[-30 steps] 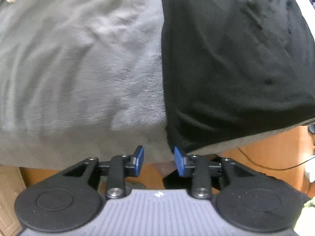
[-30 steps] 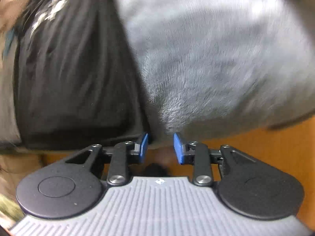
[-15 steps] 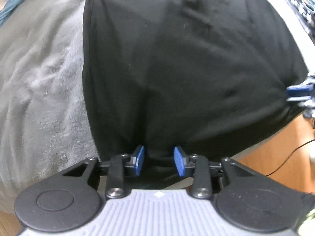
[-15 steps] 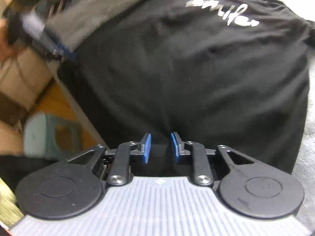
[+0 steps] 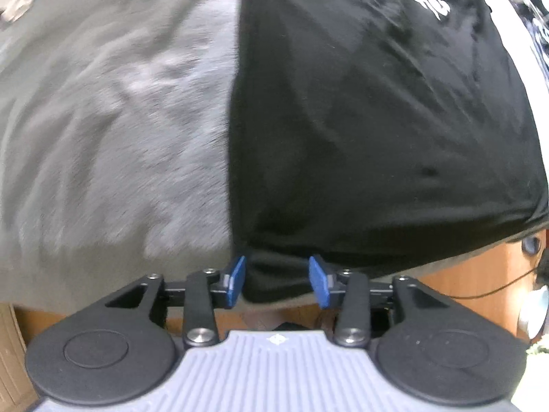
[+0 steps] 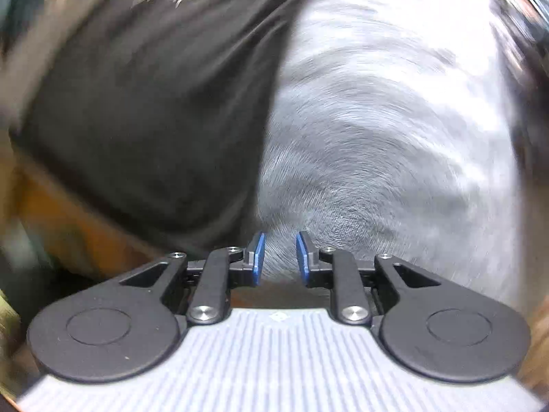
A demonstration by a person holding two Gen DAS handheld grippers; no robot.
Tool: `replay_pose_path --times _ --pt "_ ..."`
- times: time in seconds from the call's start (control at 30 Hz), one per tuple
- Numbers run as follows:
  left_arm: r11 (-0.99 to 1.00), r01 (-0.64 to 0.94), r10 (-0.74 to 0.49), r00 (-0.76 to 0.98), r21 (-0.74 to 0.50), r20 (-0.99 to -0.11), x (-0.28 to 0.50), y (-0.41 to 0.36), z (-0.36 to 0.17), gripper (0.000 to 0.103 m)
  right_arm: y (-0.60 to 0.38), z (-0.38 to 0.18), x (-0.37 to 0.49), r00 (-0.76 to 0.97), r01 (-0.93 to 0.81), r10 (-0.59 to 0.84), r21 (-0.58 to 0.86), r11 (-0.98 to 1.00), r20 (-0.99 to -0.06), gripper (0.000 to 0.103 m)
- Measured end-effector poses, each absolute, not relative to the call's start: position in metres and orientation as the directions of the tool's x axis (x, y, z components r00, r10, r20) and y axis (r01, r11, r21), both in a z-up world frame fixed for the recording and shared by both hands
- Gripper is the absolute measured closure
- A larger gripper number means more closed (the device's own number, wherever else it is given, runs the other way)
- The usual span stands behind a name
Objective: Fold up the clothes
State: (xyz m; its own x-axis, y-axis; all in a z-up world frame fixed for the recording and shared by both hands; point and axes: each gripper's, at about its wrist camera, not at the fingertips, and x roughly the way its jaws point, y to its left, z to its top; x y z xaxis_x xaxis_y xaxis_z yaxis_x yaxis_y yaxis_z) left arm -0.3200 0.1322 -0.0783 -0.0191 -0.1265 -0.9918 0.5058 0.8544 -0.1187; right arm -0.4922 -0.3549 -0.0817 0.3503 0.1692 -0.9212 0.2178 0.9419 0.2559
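Observation:
A black T-shirt (image 5: 370,130) with white lettering near its far end lies spread on a grey fleece blanket (image 5: 113,130). In the left wrist view my left gripper (image 5: 277,281) is open, and the shirt's near left corner hangs between its blue pads (image 5: 235,279). In the blurred right wrist view the black T-shirt (image 6: 147,103) fills the left half. My right gripper (image 6: 277,257) is open just right of the shirt's near right corner, over the grey blanket (image 6: 377,130), with only blanket between its pads.
The blanket's near edge drops off to an orange wooden floor (image 5: 480,281), where a thin dark cable (image 5: 494,290) runs at the right. Patterned fabric (image 5: 538,34) lies beyond the shirt at the far right.
Both grippers have swung outward from the middle of the shirt's hem: the left now sits at the near left corner, the right just past the near right corner. Both stay open.

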Motion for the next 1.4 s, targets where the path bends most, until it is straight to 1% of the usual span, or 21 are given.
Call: replay_pose_path --times 0.07,0.17,0.3,0.4,0.47,0.57,0.63,0.67,0.7,0.73,0.77,0.8,0.83,0.97,1.1,1.17,1.23,1.3,1.33,1.37,1.4 --pt "0.867 0.486 -0.112 -0.019 -0.108 -0.993 -0.32 0.143 -0.074 0.057 -0.366 -0.083 -0.492 0.386 0.304 0.234 0.362 0.881 -0.892 0.08" --pt "0.88 0.464 -0.109 -0.012 -0.102 -0.994 -0.314 0.157 -0.069 0.057 -0.374 -0.093 -0.488 0.419 0.367 0.293 0.456 0.811 -0.859 0.078" --pt "0.878 0.45 -0.177 -0.016 -0.165 -0.984 -0.294 0.165 -0.072 0.052 -0.382 -0.106 -0.48 0.468 0.422 0.364 0.565 0.709 -0.805 0.074" --pt "0.868 0.449 -0.206 -0.06 -0.211 -0.977 -0.286 0.17 -0.094 0.051 -0.379 -0.119 -0.476 0.464 0.457 0.39 0.592 0.664 -0.795 0.069" --pt "0.863 0.449 -0.215 -0.088 -0.231 -0.973 -0.288 0.173 -0.107 0.053 -0.373 -0.129 -0.477 0.437 0.491 0.406 0.591 0.64 -0.803 0.069" --pt "0.848 0.454 -0.246 -0.118 -0.273 -0.962 -0.285 0.173 -0.1 0.065 -0.365 -0.132 -0.489 0.406 0.523 0.418 0.582 0.623 -0.813 0.069" --pt "0.837 0.457 -0.267 -0.137 -0.3 -0.954 -0.282 0.173 -0.096 0.081 -0.358 -0.135 -0.487 0.397 0.535 0.409 0.57 0.624 -0.821 0.069" --pt "0.832 0.458 -0.277 -0.147 -0.314 -0.949 -0.281 0.173 -0.093 0.085 -0.357 -0.137 -0.486 0.391 0.541 0.415 0.57 0.618 -0.821 0.069" --pt "0.826 0.459 -0.288 -0.157 -0.328 -0.945 -0.28 0.173 -0.091 0.094 -0.355 -0.137 -0.485 0.382 0.546 0.419 0.567 0.617 -0.824 0.072" --pt "0.82 0.46 -0.298 -0.167 -0.341 -0.94 -0.279 0.173 -0.089 0.096 -0.351 -0.137 -0.483 0.373 0.543 0.421 0.562 0.624 -0.827 0.081" --pt "0.814 0.461 -0.308 -0.177 -0.355 -0.935 -0.278 0.173 -0.086 0.097 -0.347 -0.137 -0.48 0.352 0.532 0.426 0.553 0.642 -0.833 0.087" --pt "0.807 0.461 -0.317 -0.186 -0.368 -0.93 -0.277 0.174 -0.084 0.097 -0.342 -0.137 -0.476 0.328 0.52 0.428 0.539 0.663 -0.842 0.096" --pt "0.801 0.462 -0.327 -0.196 -0.381 -0.924 -0.276 0.174 -0.082 0.098 -0.339 -0.135 -0.473 0.315 0.508 0.427 0.53 0.679 -0.848 0.097" --pt "0.777 0.447 -0.378 -0.231 -0.443 -0.897 -0.267 0.175 -0.071 0.098 -0.345 -0.114 -0.473 0.352 0.513 0.455 0.575 0.637 -0.818 0.098" --pt "0.777 0.292 -0.523 -0.193 -0.558 -0.83 -0.225 0.186 -0.051 0.098 -0.363 -0.094 -0.47 0.443 0.533 0.462 0.64 0.553 -0.768 0.098" --pt "0.768 0.211 -0.582 -0.163 -0.605 -0.796 -0.198 0.185 -0.052 0.098 -0.376 -0.092 -0.463 0.503 0.542 0.453 0.677 0.498 -0.736 0.098" --pt "0.757 0.136 -0.623 -0.146 -0.639 -0.769 -0.167 0.186 -0.067 0.098 -0.389 -0.095 -0.453 0.56 0.552 0.445 0.715 0.428 -0.699 0.098" --pt "0.751 0.041 -0.647 -0.155 -0.659 -0.746 -0.155 0.178 -0.091 0.096 -0.406 -0.105 -0.439 0.615 0.563 0.443 0.757 0.333 -0.652 0.098" --pt "0.747 -0.009 -0.657 -0.156 -0.664 -0.737 -0.151 0.175 -0.104 0.094 -0.413 -0.115 -0.434 0.634 0.589 0.438 0.765 0.26 -0.637 0.095" --pt "0.743 -0.054 -0.666 -0.149 -0.667 -0.731 -0.149 0.179 -0.115 0.092 -0.421 -0.126 -0.429 0.652 0.615 0.431 0.768 0.181 -0.624 0.094" --pt "0.736 -0.088 -0.677 -0.134 -0.671 -0.724 -0.148 0.19 -0.124 0.084 -0.428 -0.137 -0.424 0.669 0.635 0.423 0.766 0.101 -0.611 0.093"
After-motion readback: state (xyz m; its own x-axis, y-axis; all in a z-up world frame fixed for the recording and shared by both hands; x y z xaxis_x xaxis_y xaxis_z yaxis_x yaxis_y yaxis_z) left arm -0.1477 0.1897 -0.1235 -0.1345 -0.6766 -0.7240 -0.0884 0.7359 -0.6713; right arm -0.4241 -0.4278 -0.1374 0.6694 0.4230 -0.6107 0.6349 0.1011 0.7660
